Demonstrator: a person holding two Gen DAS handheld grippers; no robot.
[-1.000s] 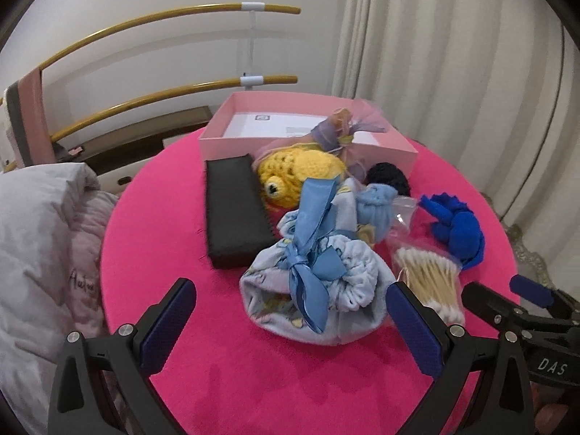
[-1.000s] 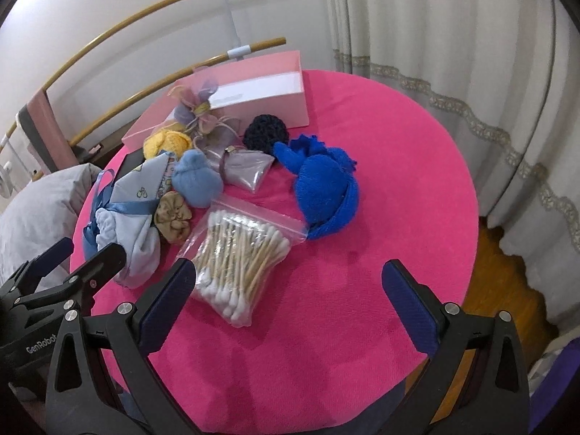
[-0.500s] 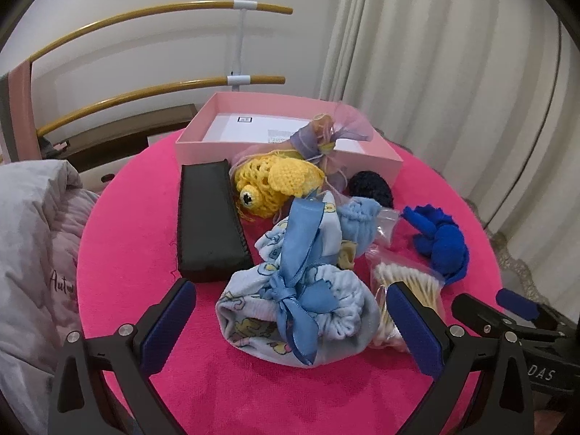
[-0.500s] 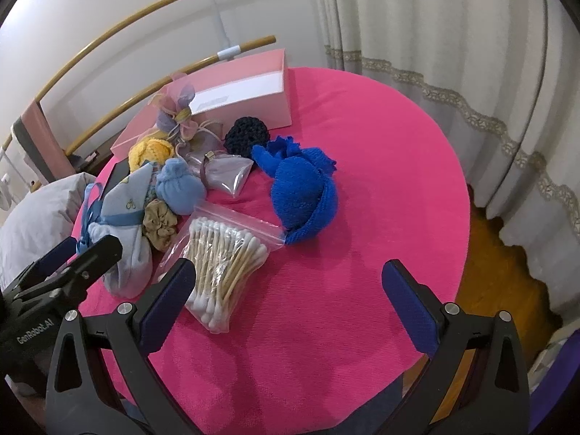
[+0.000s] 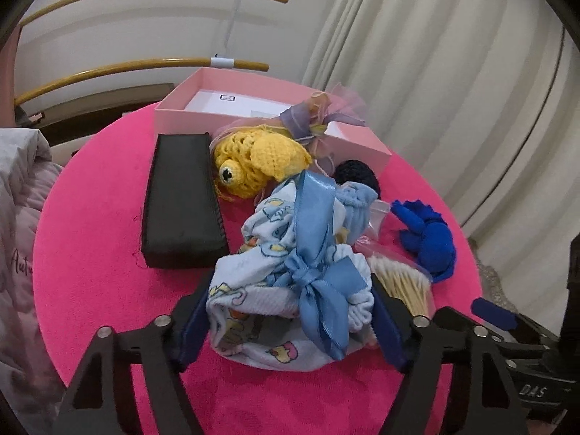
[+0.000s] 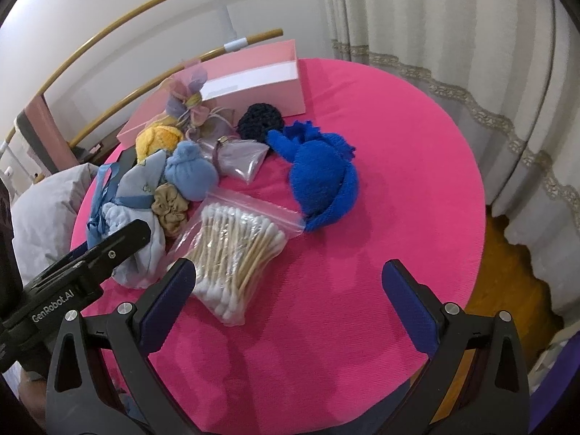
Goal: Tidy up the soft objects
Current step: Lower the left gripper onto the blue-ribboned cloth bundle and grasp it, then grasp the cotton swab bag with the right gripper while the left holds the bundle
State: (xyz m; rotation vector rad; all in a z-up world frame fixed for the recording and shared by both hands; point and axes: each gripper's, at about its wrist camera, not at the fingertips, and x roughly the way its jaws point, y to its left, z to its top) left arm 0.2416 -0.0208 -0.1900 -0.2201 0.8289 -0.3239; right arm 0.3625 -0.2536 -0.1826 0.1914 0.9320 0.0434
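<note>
**Left grip on the cloth bundle is shallow — watch the ribbon and the swab bag**

Your left gripper [image 5: 290,317] has just been closing, and the printed cloth bundle [image 5: 264,290] tied with a blue ribbon [image 5: 315,272] now sits between its jaws, with both pads against its sides. It looks like a hold, but a soft one: the cloth gives, and the pads appear to catch only the nearer part of the bundle. If you lift now, the bundle may sag forward and slide out. The long ribbon tail rises away from you toward the yellow crochet toy [image 5: 257,161]; I cannot tell whether it is caught on anything, but a snag there would drag the toy along.

Just past your right pad lies the bag of cotton swabs [image 5: 402,282], touching or nearly touching the bundle. A tilted lift could pull it along too. A small light-blue pouch [image 5: 357,204] rests against the bundle's far side and may tumble when the bundle leaves.

The pink box [image 5: 188,116], the likely destination, stands well ahead of the gripper, beyond the black case [image 5: 181,203] and the toy, so you will need to carry over them.

Your right gripper [image 6: 290,297] stands wide and holds nothing. The swab bag is just ahead of its left finger, and the blue knit piece [image 6: 322,177] is farther ahead.
</note>
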